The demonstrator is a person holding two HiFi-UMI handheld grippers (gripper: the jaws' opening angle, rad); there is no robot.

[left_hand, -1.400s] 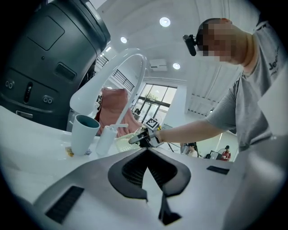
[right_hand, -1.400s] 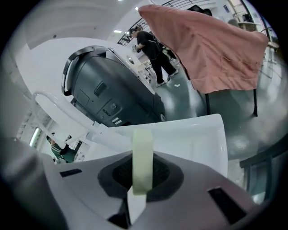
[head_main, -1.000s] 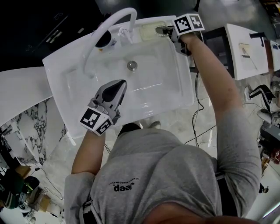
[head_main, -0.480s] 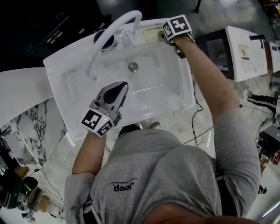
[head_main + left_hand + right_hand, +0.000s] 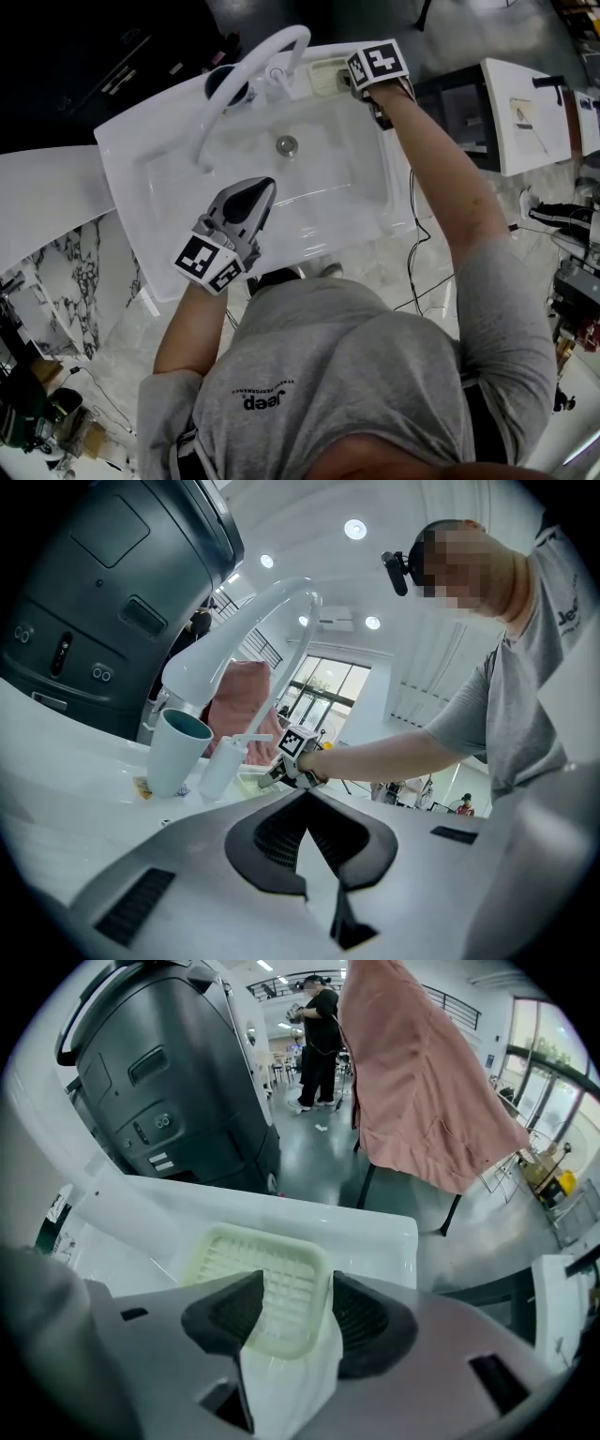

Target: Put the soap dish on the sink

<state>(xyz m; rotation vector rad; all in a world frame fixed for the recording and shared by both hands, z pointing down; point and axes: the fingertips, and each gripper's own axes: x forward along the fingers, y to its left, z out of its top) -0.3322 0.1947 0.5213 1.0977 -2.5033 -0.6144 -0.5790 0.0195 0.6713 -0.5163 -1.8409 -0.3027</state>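
**Soap dish (image 5: 272,1269) lies beside the faucet (image 5: 246,67)**

Your right gripper (image 5: 298,1281) points steeply down over the back rim of the sink (image 5: 131,155), just right of the faucet. Its fingers (image 5: 375,1321) stand wide, straddling the pale dish, which lies flat on that rim; neither pad clamps it. Your left gripper (image 5: 307,797) hovers over the basin in front of the faucet, fingertips together, holding nothing.

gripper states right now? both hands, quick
Left hand-held gripper: shut, empty.
Right hand-held gripper: open; the soap dish sits between its jaws on the sink ledge, not gripped.
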